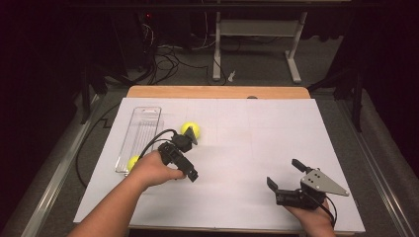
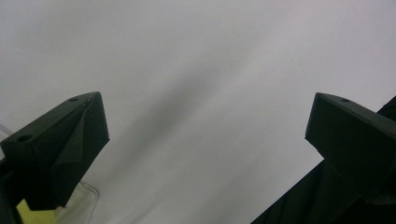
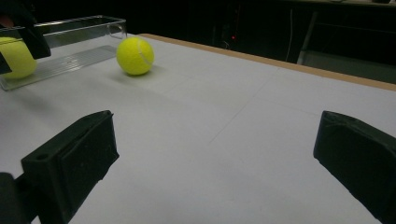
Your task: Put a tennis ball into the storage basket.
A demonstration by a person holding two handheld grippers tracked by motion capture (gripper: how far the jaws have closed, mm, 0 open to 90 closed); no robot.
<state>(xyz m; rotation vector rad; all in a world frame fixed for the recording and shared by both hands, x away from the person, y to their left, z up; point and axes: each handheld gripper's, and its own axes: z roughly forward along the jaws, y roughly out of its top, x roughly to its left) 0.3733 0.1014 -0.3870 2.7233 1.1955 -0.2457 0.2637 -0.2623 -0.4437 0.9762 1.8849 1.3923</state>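
The work in hand is judged to be the gathering of tennis balls into the clear tray. One ball is already seen in the tray's near end, just behind the left gripper. A second ball lies on the white sheet, just beyond that gripper's far jaw and seemingly touching it.

The left gripper is held with jaws spread wide and nothing between them; in its own view only bare sheet is seen ahead, with the tray corner at the lower left. The right gripper is likewise parted and empty, well apart from both balls, with the loose ball far ahead of it to its left.

The fetching of the loose ball appears to be under way. Next, the left gripper would need to be turned so that the ball sits between the jaws, then closed.
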